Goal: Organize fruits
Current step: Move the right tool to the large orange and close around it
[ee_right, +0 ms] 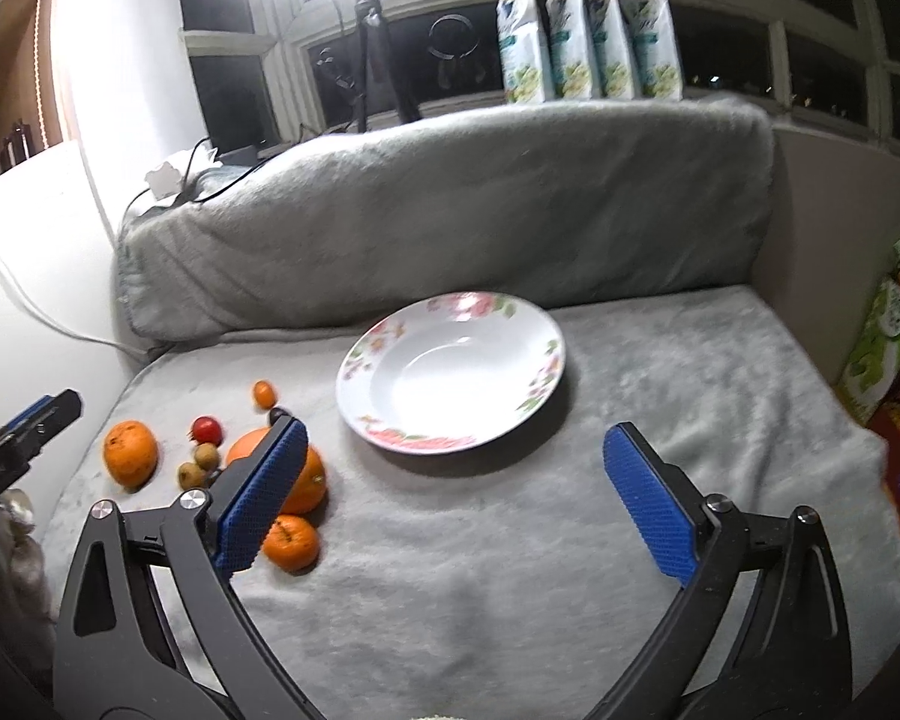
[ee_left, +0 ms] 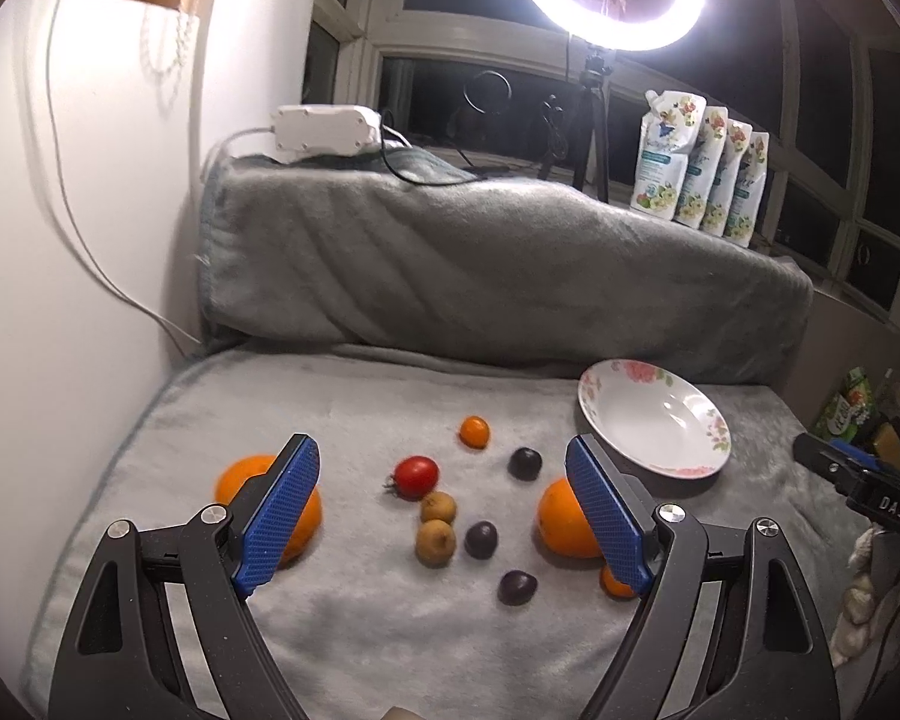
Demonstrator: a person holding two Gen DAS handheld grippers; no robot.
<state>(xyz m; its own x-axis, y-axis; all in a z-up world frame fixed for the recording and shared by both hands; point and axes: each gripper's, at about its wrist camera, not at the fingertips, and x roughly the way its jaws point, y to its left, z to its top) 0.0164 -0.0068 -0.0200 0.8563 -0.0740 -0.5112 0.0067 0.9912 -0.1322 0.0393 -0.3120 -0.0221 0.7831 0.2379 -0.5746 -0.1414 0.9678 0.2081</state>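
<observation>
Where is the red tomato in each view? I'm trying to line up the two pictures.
Left wrist view: the tomato lies near centre, between the open tool's fingers.
Right wrist view: the tomato sits at left, beyond the left finger.
Shared landmark: the floral plate.

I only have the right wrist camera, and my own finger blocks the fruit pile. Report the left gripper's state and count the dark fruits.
Observer: The left gripper is open and holds nothing. It is above the blanket, pointing at the pile.
Operator: Now the dark fruits.
Observer: There are three. One dark fruit lies nearest the plate, a second dark fruit sits beside the kiwis, and a third dark fruit is closest to the camera.
Operator: Say what lines up between its fingers.
Observer: In the left wrist view, the tomato sits about midway between them. A large orange is partly hidden behind each finger.
</observation>
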